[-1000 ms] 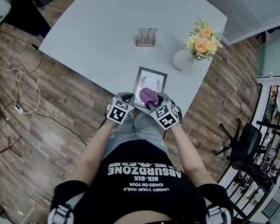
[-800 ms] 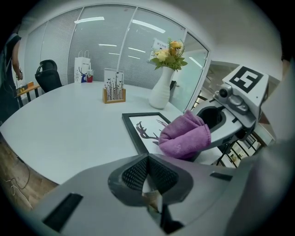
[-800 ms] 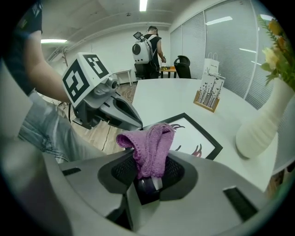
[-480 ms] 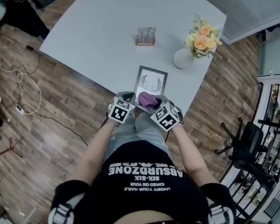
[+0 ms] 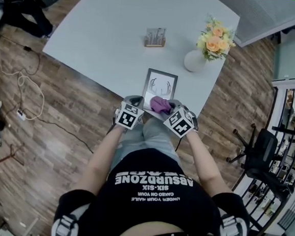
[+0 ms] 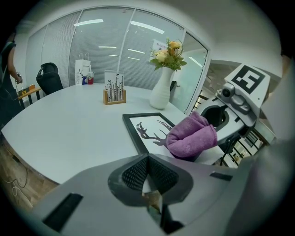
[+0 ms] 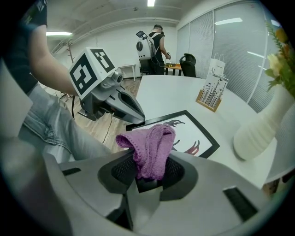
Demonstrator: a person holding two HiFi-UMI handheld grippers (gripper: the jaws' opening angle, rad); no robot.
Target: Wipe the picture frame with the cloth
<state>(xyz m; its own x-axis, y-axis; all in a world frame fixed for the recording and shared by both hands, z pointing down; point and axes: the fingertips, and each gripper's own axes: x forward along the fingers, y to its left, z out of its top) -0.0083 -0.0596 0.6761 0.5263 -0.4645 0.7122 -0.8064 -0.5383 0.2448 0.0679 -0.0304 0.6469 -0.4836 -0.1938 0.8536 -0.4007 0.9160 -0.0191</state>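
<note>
A black picture frame (image 5: pixel 159 86) with a deer print lies flat near the table's front edge, also seen in the left gripper view (image 6: pixel 143 129). A bunched purple cloth (image 5: pixel 160 105) rests on the frame's near right part. My right gripper (image 5: pixel 172 111) is shut on the cloth (image 7: pixel 150 147), which sticks up from between its jaws. My left gripper (image 5: pixel 136 104) is shut, its tips at the frame's near left corner (image 7: pixel 131 125); whether it pinches the frame is unclear.
A white vase of flowers (image 5: pixel 194 61) stands at the right beyond the frame. A wooden card holder (image 5: pixel 155 39) sits mid-table on the white table (image 5: pixel 103 34). An office chair (image 5: pixel 260 150) and floor cables (image 5: pixel 22 86) surround it. A person (image 7: pixel 156 44) stands far off.
The right gripper has dragged the cloth down the frame toward its near edge and slightly to the right. The left gripper has stayed at the frame's corner.
</note>
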